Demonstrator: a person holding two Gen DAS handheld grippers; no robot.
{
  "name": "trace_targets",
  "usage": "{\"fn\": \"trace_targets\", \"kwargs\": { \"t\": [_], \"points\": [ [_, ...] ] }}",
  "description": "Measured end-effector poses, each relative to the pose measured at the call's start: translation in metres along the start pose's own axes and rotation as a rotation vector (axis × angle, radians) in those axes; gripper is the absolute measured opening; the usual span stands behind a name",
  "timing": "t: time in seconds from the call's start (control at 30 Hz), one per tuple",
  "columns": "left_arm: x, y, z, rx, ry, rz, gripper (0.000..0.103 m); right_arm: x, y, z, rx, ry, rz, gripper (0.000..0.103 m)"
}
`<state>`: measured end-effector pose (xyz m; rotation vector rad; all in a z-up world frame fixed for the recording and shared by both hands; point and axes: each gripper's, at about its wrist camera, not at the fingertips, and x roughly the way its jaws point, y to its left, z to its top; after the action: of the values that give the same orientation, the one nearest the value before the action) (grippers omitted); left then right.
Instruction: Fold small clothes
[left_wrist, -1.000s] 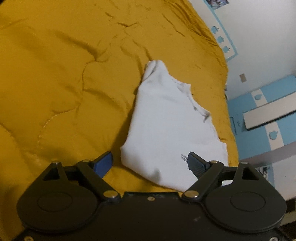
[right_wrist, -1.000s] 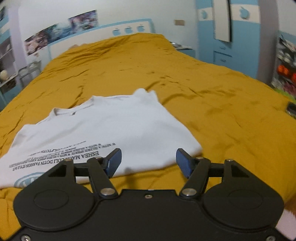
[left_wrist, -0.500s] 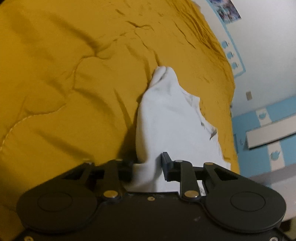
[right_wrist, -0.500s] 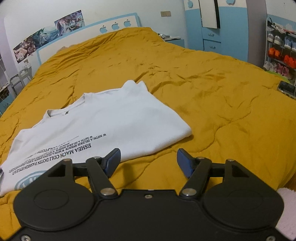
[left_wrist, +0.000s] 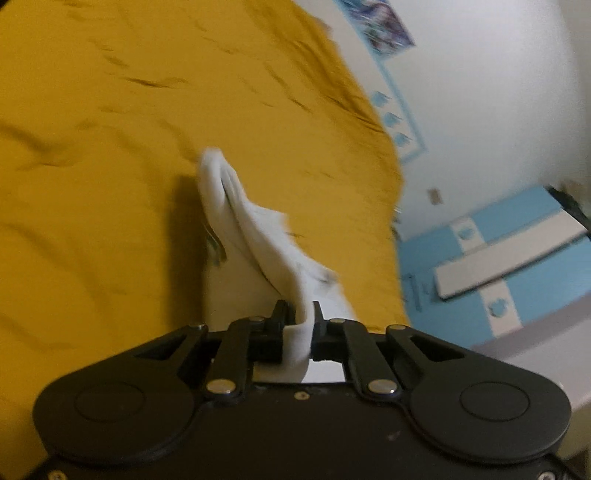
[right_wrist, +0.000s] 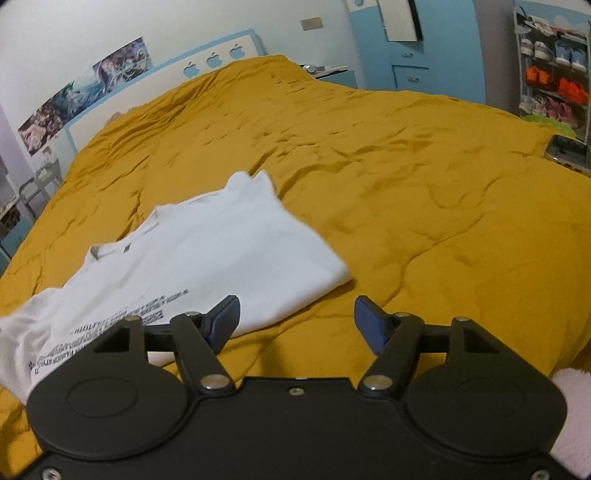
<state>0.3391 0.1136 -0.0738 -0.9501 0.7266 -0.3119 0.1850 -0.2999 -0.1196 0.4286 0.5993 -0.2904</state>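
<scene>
A small white T-shirt (right_wrist: 207, 258) with black printed text lies on a mustard-yellow bedspread (right_wrist: 406, 177), partly folded. My left gripper (left_wrist: 298, 315) is shut on the shirt's near edge and lifts it, so the cloth (left_wrist: 251, 229) rises in a ridge off the bed. My right gripper (right_wrist: 295, 319) is open and empty, just off the shirt's near right corner and a little above the bedspread.
A phone (right_wrist: 569, 151) lies on the bed's far right edge. A white-and-blue headboard (right_wrist: 166, 85) stands at the back, a blue cabinet (right_wrist: 417, 55) and a shoe rack (right_wrist: 550, 62) at the right. Bedspread surrounds the shirt.
My left gripper has shut on the shirt's edge and lifted it, bunching the cloth upward. My right gripper has pulled back slightly to the right and stays open.
</scene>
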Motion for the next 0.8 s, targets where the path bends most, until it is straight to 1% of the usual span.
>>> {"fn": "trace_targets", "kwargs": {
  "t": [0.13, 0.27, 0.33, 0.4, 0.47, 0.5, 0.53, 0.57, 0.63, 0.67, 0.73, 0.77, 0.8],
  "points": [
    [0.042, -0.053, -0.025, 0.028, 0.086, -0.129, 0.007, -0.004, -0.018, 0.008, 0.044, -0.014, -0.002, 0.070],
    [0.096, -0.103, -0.069, 0.086, 0.198, -0.224, 0.007, -0.010, -0.036, 0.015, 0.068, -0.035, -0.014, 0.070],
    [0.128, -0.119, -0.098, 0.103, 0.267, -0.245, 0.007, -0.012, -0.046, 0.018, 0.077, -0.044, -0.028, 0.070],
    [0.162, -0.125, -0.127, 0.126, 0.353, -0.239, 0.008, -0.014, -0.058, 0.021, 0.095, -0.048, -0.044, 0.070],
    [0.193, -0.127, -0.159, 0.117, 0.475, -0.219, 0.019, -0.014, -0.068, 0.024, 0.108, -0.041, -0.046, 0.070],
    [0.202, -0.128, -0.172, 0.111, 0.541, -0.221, 0.035, -0.015, -0.072, 0.026, 0.110, -0.038, -0.046, 0.070],
    [0.204, -0.132, -0.179, 0.121, 0.576, -0.230, 0.042, -0.015, -0.074, 0.028, 0.105, -0.040, -0.046, 0.070],
    [0.199, -0.138, -0.183, 0.156, 0.577, -0.250, 0.043, -0.016, -0.076, 0.030, 0.093, -0.046, -0.047, 0.070],
    [0.180, -0.149, -0.177, 0.226, 0.531, -0.269, 0.054, -0.015, -0.077, 0.037, 0.060, -0.066, -0.040, 0.070],
    [0.168, -0.149, -0.167, 0.241, 0.496, -0.272, 0.057, -0.013, -0.077, 0.043, 0.049, -0.074, -0.020, 0.070],
    [0.144, -0.145, -0.141, 0.249, 0.412, -0.253, 0.067, -0.006, -0.074, 0.058, 0.038, -0.083, 0.073, 0.071],
    [0.136, -0.142, -0.126, 0.256, 0.369, -0.227, 0.069, 0.000, -0.072, 0.067, 0.034, -0.079, 0.149, 0.071],
    [0.127, -0.136, -0.110, 0.267, 0.331, -0.201, 0.069, 0.010, -0.068, 0.077, 0.022, -0.062, 0.245, 0.071]
  ]
}}
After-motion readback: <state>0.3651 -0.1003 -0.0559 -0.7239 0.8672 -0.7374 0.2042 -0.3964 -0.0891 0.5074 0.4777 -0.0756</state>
